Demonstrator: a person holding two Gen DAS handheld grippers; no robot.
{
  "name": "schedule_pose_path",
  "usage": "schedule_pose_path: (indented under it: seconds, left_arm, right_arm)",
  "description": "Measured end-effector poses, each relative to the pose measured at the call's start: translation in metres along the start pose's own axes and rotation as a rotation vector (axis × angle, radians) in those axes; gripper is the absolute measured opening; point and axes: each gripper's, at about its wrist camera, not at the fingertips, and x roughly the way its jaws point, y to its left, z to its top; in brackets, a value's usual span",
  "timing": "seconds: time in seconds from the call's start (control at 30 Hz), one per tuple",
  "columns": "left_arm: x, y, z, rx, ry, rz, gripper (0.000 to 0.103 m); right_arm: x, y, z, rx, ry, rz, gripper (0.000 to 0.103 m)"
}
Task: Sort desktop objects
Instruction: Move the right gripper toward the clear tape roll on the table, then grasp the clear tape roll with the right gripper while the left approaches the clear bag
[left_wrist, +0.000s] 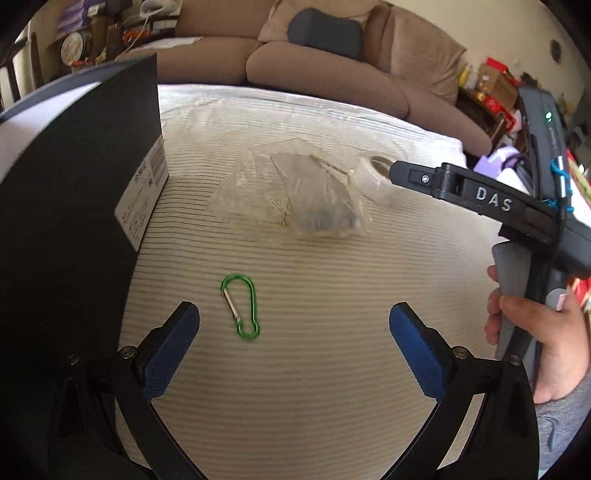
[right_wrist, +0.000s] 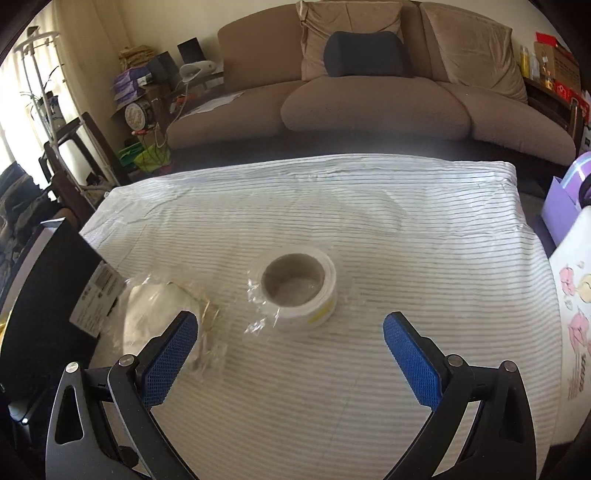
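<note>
Sorting barely begun: our left gripper (left_wrist: 294, 319) and right gripper (right_wrist: 290, 328) gape wide, empty, above the loose green metal carabiner (left_wrist: 241, 305) and white tape roll (right_wrist: 301, 288); the clear crinkled plastic bag (left_wrist: 295, 195) lies between.

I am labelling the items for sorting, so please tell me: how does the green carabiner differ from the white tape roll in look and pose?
The green carabiner is a thin, bright green metal loop with a silver gate; the white tape roll is a thick ring with a brownish inner core. The carabiner lies bare; the tape roll has crinkled clear plastic clinging to its side. The carabiner lies in front of the left gripper, the tape roll in front of the right gripper. Both lie flat on the striped cloth, ungripped.
</note>
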Motion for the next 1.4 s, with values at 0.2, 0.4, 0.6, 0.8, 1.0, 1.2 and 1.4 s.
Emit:
schedule_pose_path:
  seconds: [0.2, 0.4, 0.6, 0.8, 1.0, 1.2, 1.4]
  left_arm:
    - [0.019, 0.011, 0.012, -0.053, 0.000, -0.029, 0.103]
    - [0.029, 0.016, 0.014, -0.047, 0.008, -0.026, 0.103]
    - [0.024, 0.019, 0.019, -0.070, -0.007, -0.037, 0.103]
    - [0.024, 0.014, 0.039, -0.076, -0.038, -0.007, 0.103]
    - [0.041, 0.004, 0.064, -0.055, -0.044, 0.049, 0.079]
    - [0.039, -0.020, 0.072, 0.077, -0.057, 0.094, 0.029]
    - [0.012, -0.028, 0.057, 0.117, -0.044, 0.037, 0.014]
  right_arm:
    - [0.038, -0.002, 0.015, -0.020, 0.042, -0.024, 0.103]
    - [0.054, 0.003, 0.019, -0.095, 0.075, -0.084, 0.066]
    - [0.023, -0.011, 0.013, -0.035, 0.055, -0.065, 0.064]
    - [-0.044, -0.013, -0.009, -0.030, -0.021, -0.015, 0.064]
    - [-0.086, -0.015, -0.046, 0.029, -0.035, 0.103, 0.064]
    - [-0.104, -0.012, -0.067, 0.027, -0.039, 0.147, 0.064]
    - [-0.119, -0.007, -0.081, 0.018, -0.041, 0.154, 0.064]
